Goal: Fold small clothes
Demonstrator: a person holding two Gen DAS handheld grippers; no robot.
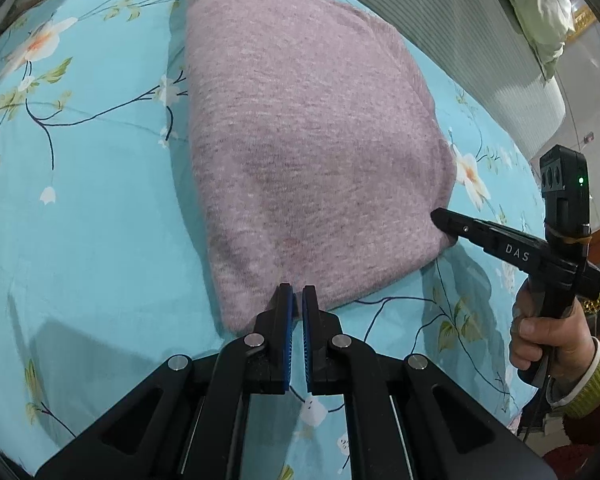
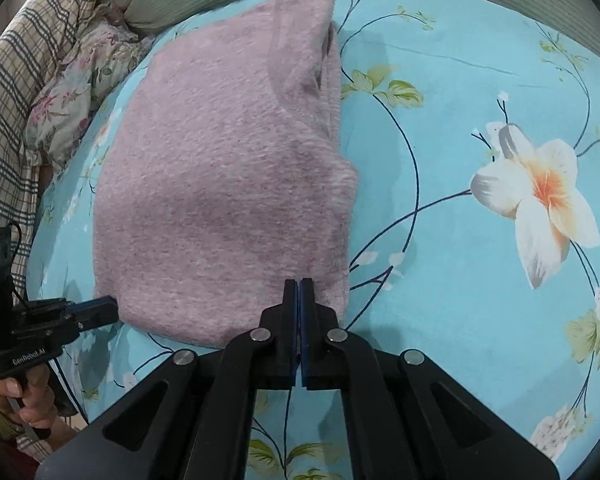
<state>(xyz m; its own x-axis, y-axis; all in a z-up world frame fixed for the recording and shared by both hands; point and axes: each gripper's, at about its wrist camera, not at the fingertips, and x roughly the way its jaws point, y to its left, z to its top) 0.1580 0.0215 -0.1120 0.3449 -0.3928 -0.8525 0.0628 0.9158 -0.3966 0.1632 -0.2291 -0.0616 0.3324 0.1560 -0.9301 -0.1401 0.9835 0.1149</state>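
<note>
A folded mauve knit garment (image 1: pixel 308 152) lies flat on a bed, on a light blue sheet (image 1: pixel 80 216) printed with white flowers and thin dark branches. We see its near edge running straight across in front of both tools, with its two near corners rounded and slightly lifted. Its long sides are clean folds; in the right wrist view the far right side shows stacked layers and a seam curving across the top layer. The knit is fuzzy and heathered, with faint darker patches near the middle.

Our left gripper (image 1: pixel 298 300) sits at the near edge towards one corner, its blue-padded fingers nearly together with a narrow gap; we cannot tell from this view whether fabric is pinched between them. Our right gripper (image 2: pixel 299 292) sits at the other end of the same edge, its jaws pressed fully together at the hem; whether cloth is caught there is hidden.

Bare sheet stretches wide on both outer sides of the garment and in front of it. Beyond the far edge, a ribbed grey-green cushion (image 1: pixel 480 40) borders the bed, and a plaid blanket (image 2: pixel 28 80) with floral cloth is heaped at the far left
</note>
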